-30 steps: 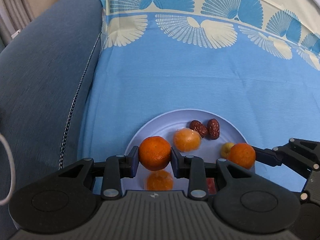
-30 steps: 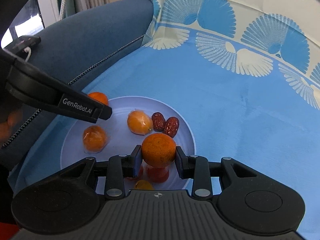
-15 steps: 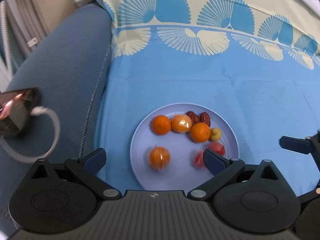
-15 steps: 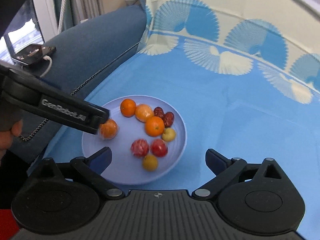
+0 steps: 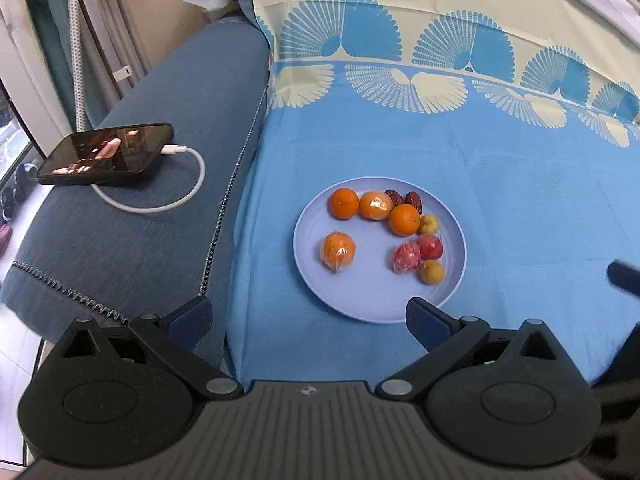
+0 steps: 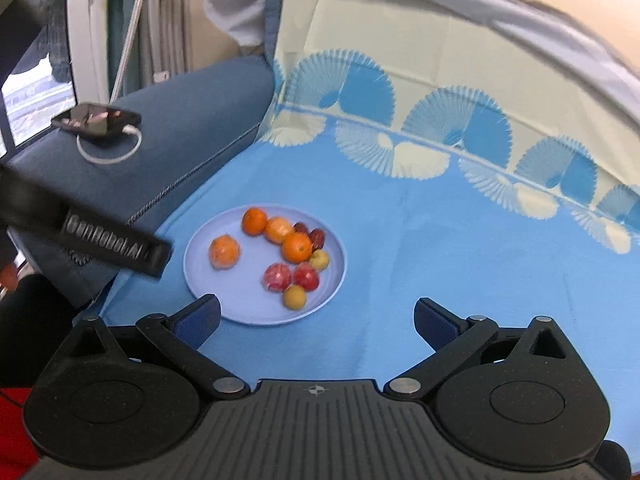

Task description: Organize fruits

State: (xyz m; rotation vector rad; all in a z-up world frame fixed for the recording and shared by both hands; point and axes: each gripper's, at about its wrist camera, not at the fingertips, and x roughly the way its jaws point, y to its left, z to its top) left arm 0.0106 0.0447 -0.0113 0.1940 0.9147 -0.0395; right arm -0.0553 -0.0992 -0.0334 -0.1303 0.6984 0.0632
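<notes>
A glossy phone [image 5: 106, 153] is lying on the denim-like sofa arm [image 5: 160, 208], charging clear of the work. The left gripper [image 5: 308, 316] and right gripper [image 6: 318, 318] are both gaping wide, holding nothing. Smooth oranges, wrinkled dates and film-wrapped fruits [image 5: 384, 228] are sitting gathered on the pale plate [image 5: 360, 300], which is resting on the blue sheet.

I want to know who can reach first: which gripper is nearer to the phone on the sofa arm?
Left. The left gripper hangs open beside the sofa arm, with the phone ahead on its left. The right gripper, also open, is farther right, beyond the plate.
</notes>
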